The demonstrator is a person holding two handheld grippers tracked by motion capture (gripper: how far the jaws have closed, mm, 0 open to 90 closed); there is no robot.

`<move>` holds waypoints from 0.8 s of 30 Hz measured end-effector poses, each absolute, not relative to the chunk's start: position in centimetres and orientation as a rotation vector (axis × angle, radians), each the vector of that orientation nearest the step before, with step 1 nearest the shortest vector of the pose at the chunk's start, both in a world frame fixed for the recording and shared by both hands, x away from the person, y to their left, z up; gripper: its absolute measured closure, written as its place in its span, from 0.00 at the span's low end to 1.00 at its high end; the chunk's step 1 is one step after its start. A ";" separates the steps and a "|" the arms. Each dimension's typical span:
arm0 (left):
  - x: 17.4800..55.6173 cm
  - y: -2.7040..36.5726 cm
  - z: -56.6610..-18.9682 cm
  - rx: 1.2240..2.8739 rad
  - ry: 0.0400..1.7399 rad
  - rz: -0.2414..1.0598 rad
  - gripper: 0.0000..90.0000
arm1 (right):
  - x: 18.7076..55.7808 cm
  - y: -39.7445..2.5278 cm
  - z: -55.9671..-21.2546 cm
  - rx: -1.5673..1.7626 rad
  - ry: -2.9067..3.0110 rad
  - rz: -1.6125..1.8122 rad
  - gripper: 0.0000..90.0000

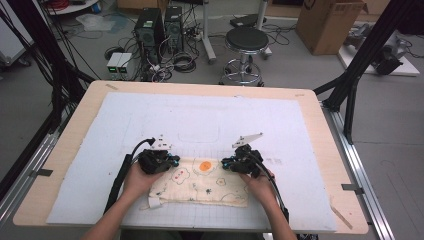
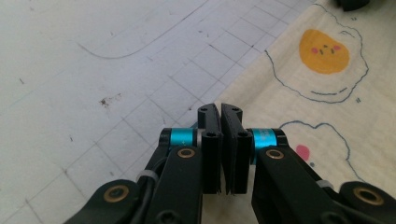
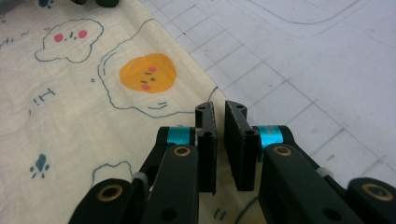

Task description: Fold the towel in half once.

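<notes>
Left gripper (image 2: 220, 112): jaws pressed nearly together at the far left corner of the cream printed cloth with the orange egg motif (image 1: 200, 182); whether they pinch fabric cannot be told. Right gripper (image 3: 219, 109): jaws slightly parted at the cloth's far right corner. The cloth lies flat near the desk's (image 1: 320, 117) front edge, long axis parallel to it.

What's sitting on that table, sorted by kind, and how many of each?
Cloth: 1, cream with a printed fried egg
White mat: 1, under the cloth
Grippers: 2, the left gripper and the right gripper, one at each far corner of the cloth
Total: 4
</notes>
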State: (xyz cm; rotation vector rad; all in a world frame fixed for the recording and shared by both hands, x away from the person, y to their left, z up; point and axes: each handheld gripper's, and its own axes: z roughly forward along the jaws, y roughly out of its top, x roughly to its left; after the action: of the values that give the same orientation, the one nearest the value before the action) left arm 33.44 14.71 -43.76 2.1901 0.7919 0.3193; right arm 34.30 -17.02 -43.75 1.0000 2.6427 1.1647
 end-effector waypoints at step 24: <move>33.0 17.0 -44.2 2.136 0.824 0.328 0.95 | 33.6 -19.8 -43.8 1.024 2.621 1.158 0.92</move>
State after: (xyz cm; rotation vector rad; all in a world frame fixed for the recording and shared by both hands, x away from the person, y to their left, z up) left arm 33.02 17.00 -44.18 2.1356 0.8244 0.3284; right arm 33.59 -19.77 -43.81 1.0239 2.6205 1.1584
